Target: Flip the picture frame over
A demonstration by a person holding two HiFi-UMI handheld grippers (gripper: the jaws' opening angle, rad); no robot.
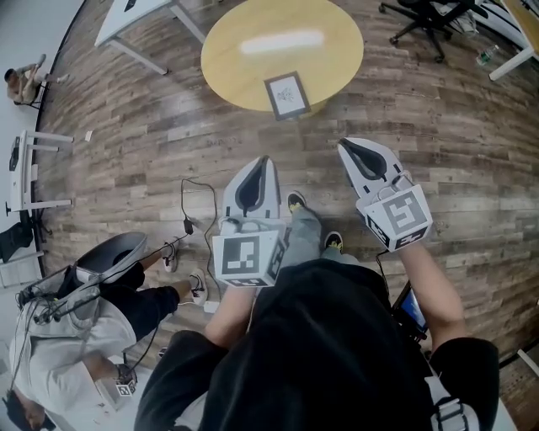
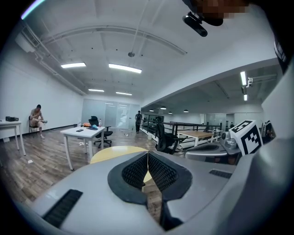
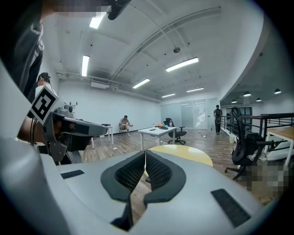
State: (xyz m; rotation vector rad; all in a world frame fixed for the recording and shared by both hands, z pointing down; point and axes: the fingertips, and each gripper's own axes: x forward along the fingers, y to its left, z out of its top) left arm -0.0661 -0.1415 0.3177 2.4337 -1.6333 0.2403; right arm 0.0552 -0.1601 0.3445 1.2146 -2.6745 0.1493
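Looking steeply down on a plank floor [image 1: 438,151] that fills most of the head view. Facing a round yellow bench [image 1: 337,50] at the top of that view, with a white desk [image 1: 126,21] standing off its left edge and a black office chair [image 1: 425,21] off its right edge. Noting a seated person [image 1: 101,311] low at the left, well apart from the bench.

Holding the left gripper [image 1: 264,160] out over the floor, short of the bench's near edge and just left of the frame's line. Seen in the left gripper view [image 2: 148,153] with jaws pressed together along their length, ribbed pads meeting and nothing caught between them.

Holding the right gripper [image 1: 345,147] beside it, a little further forward, also over bare floor and clear of the bench. Seen in the right gripper view [image 3: 145,153] with jaws likewise closed tight and empty.

Finding the picture frame [image 1: 287,94] lying flat on the bench at its near edge, slightly right of the middle, dark border round a pale printed face, one lower corner reaching the rim. Touched by neither gripper.
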